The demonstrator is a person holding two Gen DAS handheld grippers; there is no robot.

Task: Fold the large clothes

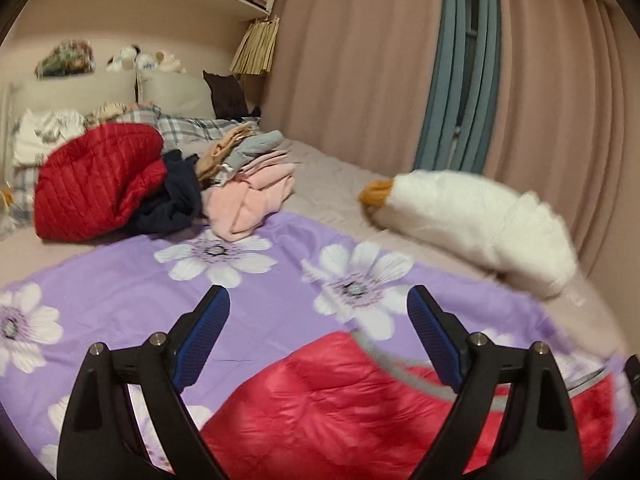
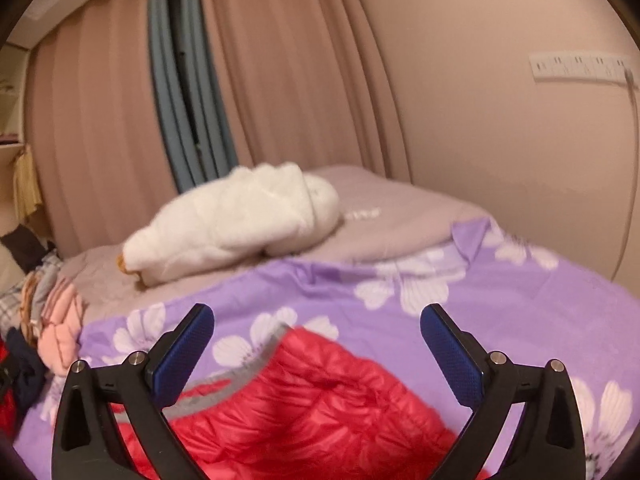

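A red quilted puffer garment with a grey trim edge lies on a purple flowered sheet on the bed; it also shows in the right wrist view. My left gripper is open and empty, held above the garment's far edge. My right gripper is open and empty, above the garment's trim corner. Neither touches the fabric. The near part of the garment is hidden under the gripper bodies.
A pile of clothes sits at the back left: a dark red puffer jacket, navy cloth, pink folded clothes. A white plush goose lies at the bed's far side, also in the right wrist view. Curtains and wall stand behind.
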